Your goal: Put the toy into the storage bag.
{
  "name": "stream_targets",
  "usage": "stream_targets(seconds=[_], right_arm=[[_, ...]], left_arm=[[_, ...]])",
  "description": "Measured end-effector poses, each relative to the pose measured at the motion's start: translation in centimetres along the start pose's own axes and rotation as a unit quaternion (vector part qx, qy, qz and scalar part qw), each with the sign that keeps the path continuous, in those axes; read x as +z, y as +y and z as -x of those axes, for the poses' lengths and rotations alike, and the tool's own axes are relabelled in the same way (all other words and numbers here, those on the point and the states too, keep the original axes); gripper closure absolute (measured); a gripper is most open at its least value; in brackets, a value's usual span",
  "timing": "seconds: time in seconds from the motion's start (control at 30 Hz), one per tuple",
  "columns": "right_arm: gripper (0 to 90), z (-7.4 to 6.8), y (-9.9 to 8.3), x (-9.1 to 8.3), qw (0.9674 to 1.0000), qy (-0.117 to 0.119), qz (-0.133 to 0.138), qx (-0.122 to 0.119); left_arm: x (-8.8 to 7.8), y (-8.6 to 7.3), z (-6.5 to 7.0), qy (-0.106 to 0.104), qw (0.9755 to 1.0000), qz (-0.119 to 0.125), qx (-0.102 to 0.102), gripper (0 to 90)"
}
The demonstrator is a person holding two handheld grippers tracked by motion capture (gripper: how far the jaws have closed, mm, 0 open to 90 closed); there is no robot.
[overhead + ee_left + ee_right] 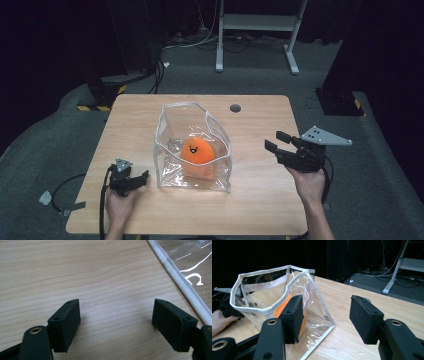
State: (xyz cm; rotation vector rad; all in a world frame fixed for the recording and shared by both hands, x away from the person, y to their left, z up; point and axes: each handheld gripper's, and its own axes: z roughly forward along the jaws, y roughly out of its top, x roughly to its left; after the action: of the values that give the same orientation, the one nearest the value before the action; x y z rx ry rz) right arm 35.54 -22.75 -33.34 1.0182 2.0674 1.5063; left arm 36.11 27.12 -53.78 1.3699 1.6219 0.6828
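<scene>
An orange toy (197,151) sits inside the clear bag (165,150) on the surface (260,200). The left gripper (142,176) rests beside the bag, fingers wide and empty. The right gripper (276,141) hovers apart, fingers likewise wide.

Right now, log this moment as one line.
left gripper: open, beside clear bag | right gripper: open, empty | orange plush toy: inside bag | table

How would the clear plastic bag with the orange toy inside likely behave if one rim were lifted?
The clear bag would probably sag and fold: its walls look thin and creased. The orange toy inside looks soft and light, so it would likely slide toward the low side.
</scene>
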Motion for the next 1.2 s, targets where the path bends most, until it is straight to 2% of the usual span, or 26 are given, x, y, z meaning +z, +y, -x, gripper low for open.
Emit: stream_targets(seconds=[0.57, 1.2], right_arm=[[44.1, 0.3, -1.4, 0.1, 0.9999, 0.002, 0.002, 0.015], [43.6, 0.9, -3.2, -0.3, 0.9995, -0.007, 0.004, 0.030]], left_arm=[[0.0, 0.0, 0.0, 0.000, 1.0000, 0.000, 0.000, 22.7], [0.0, 0.0, 0.0, 0.000, 1.0000, 0.000, 0.000, 22.7]])
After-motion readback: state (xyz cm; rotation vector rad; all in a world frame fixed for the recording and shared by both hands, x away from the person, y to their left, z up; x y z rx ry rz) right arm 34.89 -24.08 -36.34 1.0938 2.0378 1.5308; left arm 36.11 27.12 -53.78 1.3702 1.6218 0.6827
